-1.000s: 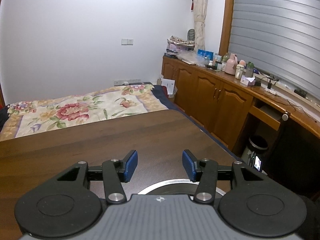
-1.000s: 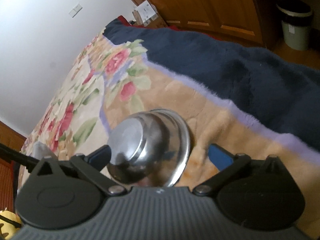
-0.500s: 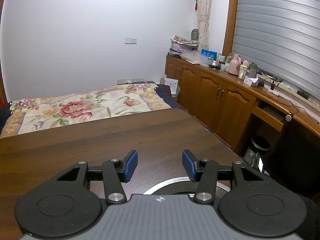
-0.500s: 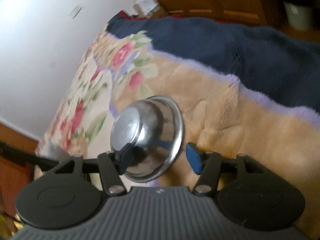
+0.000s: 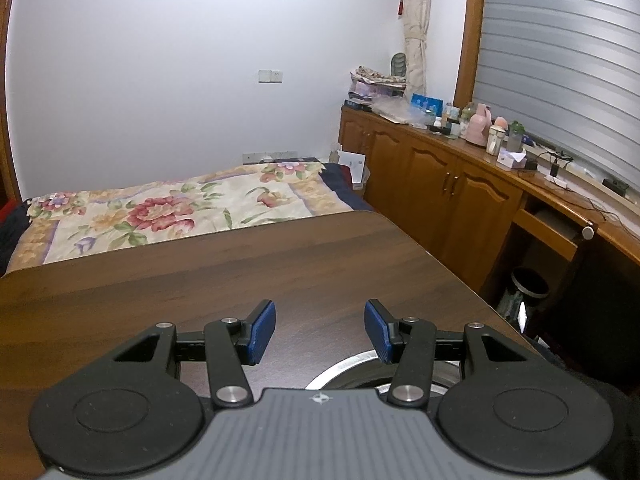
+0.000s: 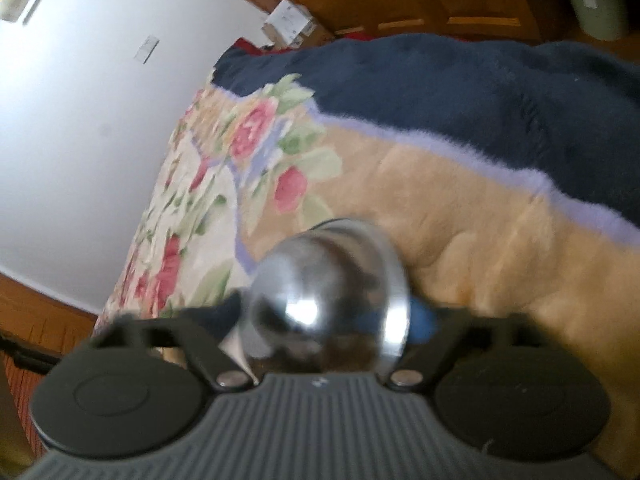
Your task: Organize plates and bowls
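Observation:
In the right wrist view a shiny steel bowl (image 6: 320, 296) sits upside down and tilted between the fingers of my right gripper (image 6: 332, 320), just above the flowered blanket (image 6: 480, 240). The blue right pad (image 6: 422, 322) presses on its rim. The left pad is hidden behind the bowl, and the picture is blurred. In the left wrist view my left gripper (image 5: 320, 330) hangs open over the dark wooden table (image 5: 240, 272), nothing between its blue pads. Below it lies the rim of a round steel dish (image 5: 348, 364), mostly hidden by the gripper body.
The bed with the flowered blanket (image 5: 160, 212) lies beyond the table's far edge. Wooden cabinets (image 5: 440, 188) with bottles and clutter on top run along the right wall. A waste bin (image 5: 528, 284) stands on the floor by the table's right edge.
My right gripper's jaws have drawn in from wide open onto the steel bowl, and the view has rolled. The bowl now looks closer and blurred. The left gripper has stayed where it was.

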Tool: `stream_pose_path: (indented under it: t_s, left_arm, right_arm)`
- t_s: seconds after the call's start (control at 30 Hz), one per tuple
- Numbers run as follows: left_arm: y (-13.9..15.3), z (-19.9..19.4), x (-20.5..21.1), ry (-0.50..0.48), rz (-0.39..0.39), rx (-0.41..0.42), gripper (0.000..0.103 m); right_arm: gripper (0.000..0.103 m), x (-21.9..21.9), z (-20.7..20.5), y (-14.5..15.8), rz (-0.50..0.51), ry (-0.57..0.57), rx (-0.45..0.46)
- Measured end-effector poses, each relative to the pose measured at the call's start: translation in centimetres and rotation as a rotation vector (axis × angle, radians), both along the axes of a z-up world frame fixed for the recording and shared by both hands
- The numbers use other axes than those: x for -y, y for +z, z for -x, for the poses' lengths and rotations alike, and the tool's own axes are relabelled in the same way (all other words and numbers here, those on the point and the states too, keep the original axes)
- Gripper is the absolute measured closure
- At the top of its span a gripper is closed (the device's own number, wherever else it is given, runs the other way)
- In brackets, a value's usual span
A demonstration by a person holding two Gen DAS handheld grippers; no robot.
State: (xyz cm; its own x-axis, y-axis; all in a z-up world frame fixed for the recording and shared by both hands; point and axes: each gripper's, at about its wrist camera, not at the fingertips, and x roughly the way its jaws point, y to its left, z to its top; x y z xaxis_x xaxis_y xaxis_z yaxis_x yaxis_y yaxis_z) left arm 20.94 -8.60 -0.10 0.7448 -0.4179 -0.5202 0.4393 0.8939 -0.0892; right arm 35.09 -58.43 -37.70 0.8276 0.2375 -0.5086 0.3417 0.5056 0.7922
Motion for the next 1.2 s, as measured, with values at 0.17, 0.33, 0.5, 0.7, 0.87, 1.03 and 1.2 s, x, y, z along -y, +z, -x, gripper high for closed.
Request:
stream_pose_path:
  t_s: [0.17,0.33,0.5,0.7,0.87,1.03,1.2]
  left_arm:
    - [0.2,0.1,0.0,0.002,0.009,0.007,0.051]
    - [-0.1,0.2,-0.3,-0.001,0.012,-0.001,0.051]
    - [0.0,0.0,-0.6,-0.003,0.026,-0.003,0.051]
    - [0.3,0.3,-1.0,-0.011,0.04,0.002,0.051]
    - [0.6,1.0,-1.1,-0.029,0.06,0.013,0.051]
    - [1.0,1.5,-0.3,-0.058,0.055,0.02,0.051]
    - [1.9,2.3,-0.2,-0.083,0.079,0.026,0.051]
  right_arm:
    - [0.056,-0.1,0.5,1.2,-0.032,0.036,0.06]
    - [0.079,-1.0,0.6,2.7,-0.077,0.085,0.146]
    - [0.099,-2.9,0.2,4.9,-0.031,0.157,0.2]
    - [0.099,-4.2,0.4,8.0,0.1,0.187,0.206]
    - [0.099,-4.0,1.8,13.1,0.22,0.208,0.24]
    - [0.1,-4.3,4.7,20.0,0.332,0.231,0.316]
    - [0.1,-5.7,8.1,27.7,0.436,0.27,0.413]
